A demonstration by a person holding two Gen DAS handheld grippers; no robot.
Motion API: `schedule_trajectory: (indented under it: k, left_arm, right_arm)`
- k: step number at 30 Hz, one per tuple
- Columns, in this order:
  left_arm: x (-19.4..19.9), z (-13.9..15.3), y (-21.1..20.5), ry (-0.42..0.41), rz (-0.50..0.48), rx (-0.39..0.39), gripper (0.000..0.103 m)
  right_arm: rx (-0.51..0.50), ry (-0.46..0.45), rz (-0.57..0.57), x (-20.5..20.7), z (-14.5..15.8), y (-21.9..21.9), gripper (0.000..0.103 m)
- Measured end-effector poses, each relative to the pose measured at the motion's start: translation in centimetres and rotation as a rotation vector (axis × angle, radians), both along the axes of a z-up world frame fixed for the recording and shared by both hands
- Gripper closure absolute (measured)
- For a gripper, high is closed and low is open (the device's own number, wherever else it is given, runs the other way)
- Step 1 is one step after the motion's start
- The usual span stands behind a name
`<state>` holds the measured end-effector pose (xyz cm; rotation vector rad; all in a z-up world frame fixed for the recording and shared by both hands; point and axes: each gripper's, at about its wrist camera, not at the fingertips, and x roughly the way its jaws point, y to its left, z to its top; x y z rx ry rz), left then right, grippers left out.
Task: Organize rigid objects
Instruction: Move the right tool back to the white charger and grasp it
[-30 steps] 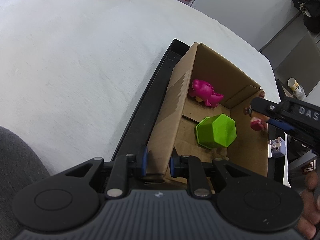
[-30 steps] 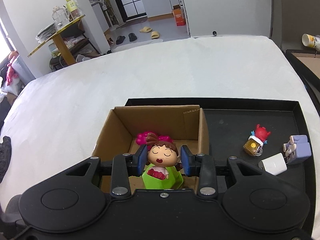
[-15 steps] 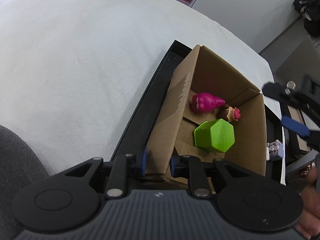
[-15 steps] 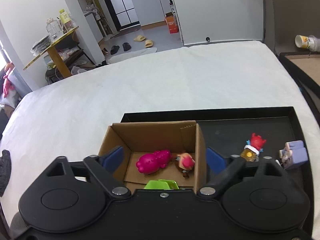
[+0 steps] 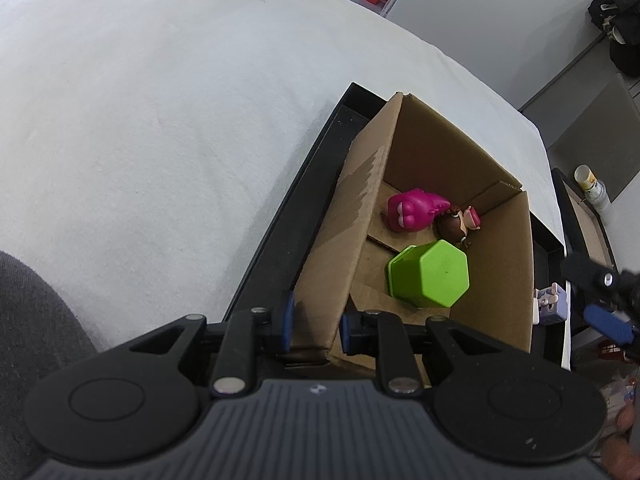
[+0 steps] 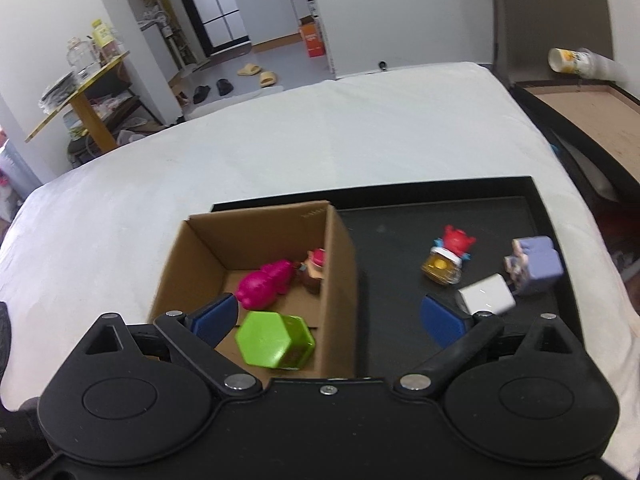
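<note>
An open cardboard box (image 5: pixel 440 148) (image 6: pixel 256 232) stands at the left end of a black tray (image 6: pixel 400 220). Inside it lie a magenta toy (image 5: pixel 412 210) (image 6: pixel 264 284), a small doll (image 5: pixel 456 226) (image 6: pixel 314 270) on its side in the far corner, and a green hexagonal cup (image 5: pixel 428 274) (image 6: pixel 276 340). My left gripper (image 5: pixel 314 318) is shut on the box's near wall. My right gripper (image 6: pixel 332 318) hovers over the box's right wall, its jaws opening and pressing on nothing. One of its blue pads (image 5: pixel 608 324) shows at the right edge of the left wrist view.
On the tray's right part lie a red figure on a yellow base (image 6: pixel 448 258), a purple block toy (image 6: pixel 536 266) (image 5: pixel 552 304) and a white charger (image 6: pixel 486 298). A white cloth covers the surface around. A second tray (image 6: pixel 580 112) and a paper cup (image 6: pixel 572 62) sit far right.
My right gripper let go of the doll, which dropped into the box beside the magenta toy. Its jaws spread wide and it shifted right. The left gripper kept its hold.
</note>
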<state>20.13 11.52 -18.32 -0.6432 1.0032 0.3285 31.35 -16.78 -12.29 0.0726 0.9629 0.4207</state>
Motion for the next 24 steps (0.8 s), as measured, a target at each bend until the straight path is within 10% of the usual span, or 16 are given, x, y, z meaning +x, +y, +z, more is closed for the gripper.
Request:
schedule_trajectory:
  k: [24]
  left_arm:
    - [0.2,0.5,-0.3,0.019,0.009,0.039,0.082]
  right_arm:
    - [0.062,-0.029,-0.153,-1.4,-2.7,-8.3,0.0]
